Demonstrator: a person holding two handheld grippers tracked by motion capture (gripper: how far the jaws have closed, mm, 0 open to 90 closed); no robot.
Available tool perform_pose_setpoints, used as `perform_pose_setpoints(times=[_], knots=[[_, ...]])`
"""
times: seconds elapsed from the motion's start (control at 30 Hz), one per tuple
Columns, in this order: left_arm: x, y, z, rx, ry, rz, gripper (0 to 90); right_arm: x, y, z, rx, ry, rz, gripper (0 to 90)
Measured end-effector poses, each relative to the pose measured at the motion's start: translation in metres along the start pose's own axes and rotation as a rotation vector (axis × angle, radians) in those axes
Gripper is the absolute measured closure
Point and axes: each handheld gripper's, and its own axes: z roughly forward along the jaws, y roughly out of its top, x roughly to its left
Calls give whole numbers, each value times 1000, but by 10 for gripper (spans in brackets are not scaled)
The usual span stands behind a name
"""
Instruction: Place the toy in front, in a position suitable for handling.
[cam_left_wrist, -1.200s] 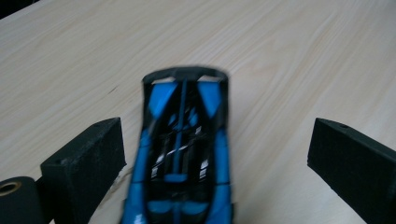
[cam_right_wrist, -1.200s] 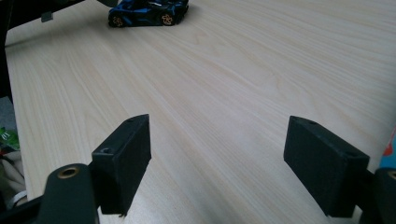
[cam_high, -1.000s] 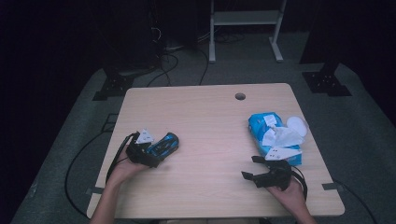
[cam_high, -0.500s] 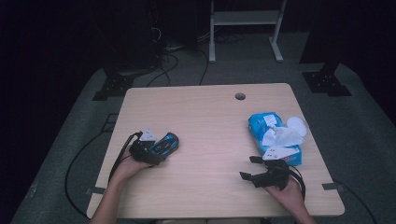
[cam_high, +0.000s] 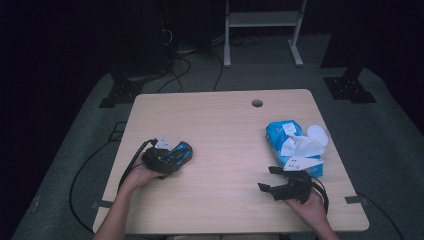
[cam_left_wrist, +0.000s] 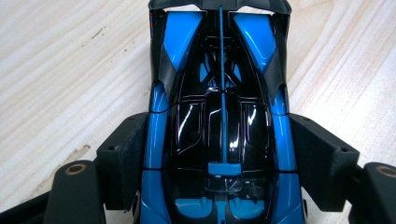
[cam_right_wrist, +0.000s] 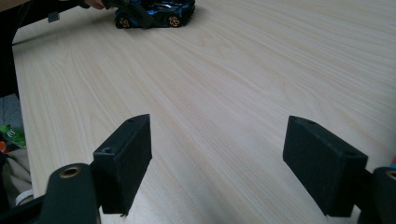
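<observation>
A blue and black toy car (cam_high: 179, 151) sits on the left part of the wooden table (cam_high: 220, 130). My left gripper (cam_high: 172, 156) reaches over it from the person's left hand. In the left gripper view the car (cam_left_wrist: 219, 93) lies lengthwise between the jaws, which have just been closing, and both pads (cam_left_wrist: 126, 154) touch its sides. My right gripper (cam_high: 266, 179) rests low at the front right, open, with bare table between its fingers (cam_right_wrist: 217, 154). Far off in the right gripper view stands the car (cam_right_wrist: 156, 14).
A blue tissue pack (cam_high: 280, 131) with white tissues (cam_high: 305, 146) pulled out lies at the right edge, just beyond my right gripper. A cable hole (cam_high: 257, 103) marks the table's far side. Cables trail off the left edge.
My left gripper has edged forward over the car and its jaws have drawn in against the car's sides. The right gripper has kept still.
</observation>
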Motion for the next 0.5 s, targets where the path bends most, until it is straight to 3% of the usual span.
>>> perform_pose_setpoints(times=[0.13, 0.2, 0.5], knots=[[2, -3, -2, -7, -21, -13, 259, -1, 0, -3, -12, -10, 2, 227], [4, -1, -8, -38, -34, -27, 267, -2, 0, -3, -11, -10, 7, 227], [2, 4, -18, -73, -40, -14, 269, -2, 0, -3, -8, -12, 5, 226]])
